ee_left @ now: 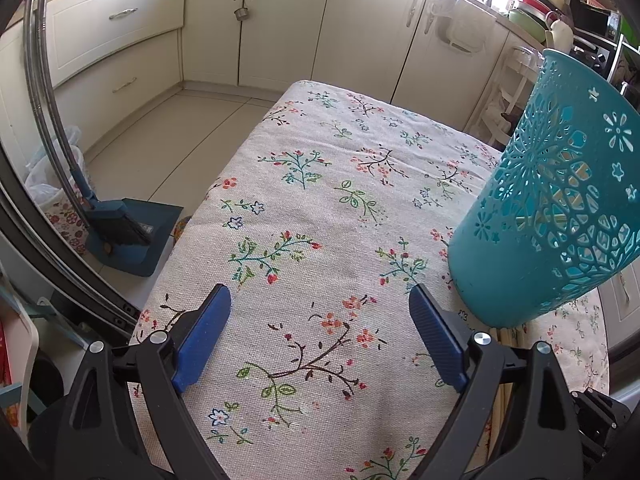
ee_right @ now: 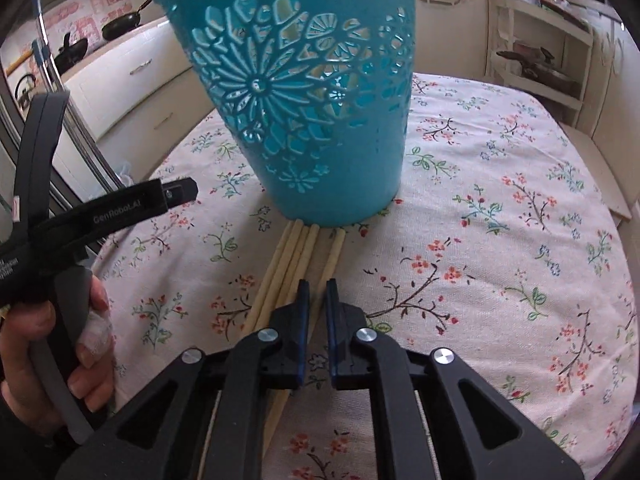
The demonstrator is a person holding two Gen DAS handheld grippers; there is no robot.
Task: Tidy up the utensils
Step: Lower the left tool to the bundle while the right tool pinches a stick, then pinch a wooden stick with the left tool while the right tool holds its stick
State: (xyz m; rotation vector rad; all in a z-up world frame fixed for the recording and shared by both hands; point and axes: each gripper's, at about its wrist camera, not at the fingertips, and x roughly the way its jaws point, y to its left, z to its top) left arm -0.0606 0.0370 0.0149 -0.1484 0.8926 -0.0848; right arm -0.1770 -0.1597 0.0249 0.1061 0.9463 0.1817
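Note:
A teal cut-out plastic basket [ee_right: 320, 100] stands upright on the flowered tablecloth [ee_right: 480, 240]. Several pale wooden chopsticks [ee_right: 288, 256] lie side by side on the cloth, their far ends touching the basket's base. My right gripper [ee_right: 315, 286] points down at the bundle with its jaws nearly together, shut on the rightmost chopstick. My left gripper [ee_left: 320, 296] hovers open over bare cloth, with the basket [ee_left: 540, 220] at its right. Chopstick ends [ee_left: 508, 338] show under the basket's base, and pale sticks show through its holes. A hand [ee_right: 52, 320] holds the left gripper's handle.
The table's left edge drops to a tiled floor, where a blue dustpan and brush [ee_left: 124, 236] rest. Cream cabinets [ee_left: 280, 20] line the far wall. A white shelf unit [ee_right: 540, 60] stands beyond the table at the right. Dishes [ee_left: 532, 12] crowd the counter.

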